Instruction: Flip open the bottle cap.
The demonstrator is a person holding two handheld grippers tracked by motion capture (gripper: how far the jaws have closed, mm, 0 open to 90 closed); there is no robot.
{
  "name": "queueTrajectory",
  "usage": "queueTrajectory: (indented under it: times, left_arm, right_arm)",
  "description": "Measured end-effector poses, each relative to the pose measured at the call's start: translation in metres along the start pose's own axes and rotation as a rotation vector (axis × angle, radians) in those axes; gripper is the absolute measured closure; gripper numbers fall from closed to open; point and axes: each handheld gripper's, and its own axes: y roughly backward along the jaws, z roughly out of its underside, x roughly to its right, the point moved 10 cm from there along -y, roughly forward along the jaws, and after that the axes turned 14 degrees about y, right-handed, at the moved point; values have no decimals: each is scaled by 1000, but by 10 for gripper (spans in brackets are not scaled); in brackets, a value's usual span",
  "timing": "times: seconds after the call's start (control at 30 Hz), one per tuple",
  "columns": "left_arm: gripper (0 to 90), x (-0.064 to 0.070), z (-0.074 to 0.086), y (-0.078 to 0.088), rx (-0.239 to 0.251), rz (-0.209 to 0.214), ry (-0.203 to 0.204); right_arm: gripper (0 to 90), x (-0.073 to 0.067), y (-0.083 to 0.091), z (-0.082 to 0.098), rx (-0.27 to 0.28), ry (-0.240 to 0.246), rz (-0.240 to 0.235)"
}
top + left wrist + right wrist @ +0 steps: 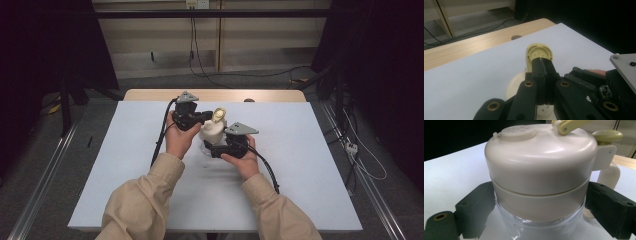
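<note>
White table, wooden edge, floor cables

A small jar-like dispenser stands upright near the middle of the white table. Its body is clear, seen in the right gripper view below a wide cream lid with a perforated shaker spout on top. A pale yellow flip cap stands raised on its hinge, its ribbed underside showing. A cream handle runs down one side.

Jar: smooth, glossy cream plastic lid above a clear body. Surface: matt white sheet over a wood edge. Tools' jaws: matt black.
</note>
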Motion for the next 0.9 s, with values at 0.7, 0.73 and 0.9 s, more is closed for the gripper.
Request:
queueTrajectory:
  times: [0.7,0.73,0.9]
  left_arm:
    - [411,-7,23,32,-3,55,10]
    - [407,-9,25,34,-5,59,10]
    - [315,-16,38,45,-8,48,5]
  right_arm:
    - [60,2,12,8,-32,-46,-3]
    - [60,2,13,9,-36,-44,2]
    - [62,1,22,10,-40,-38,6]
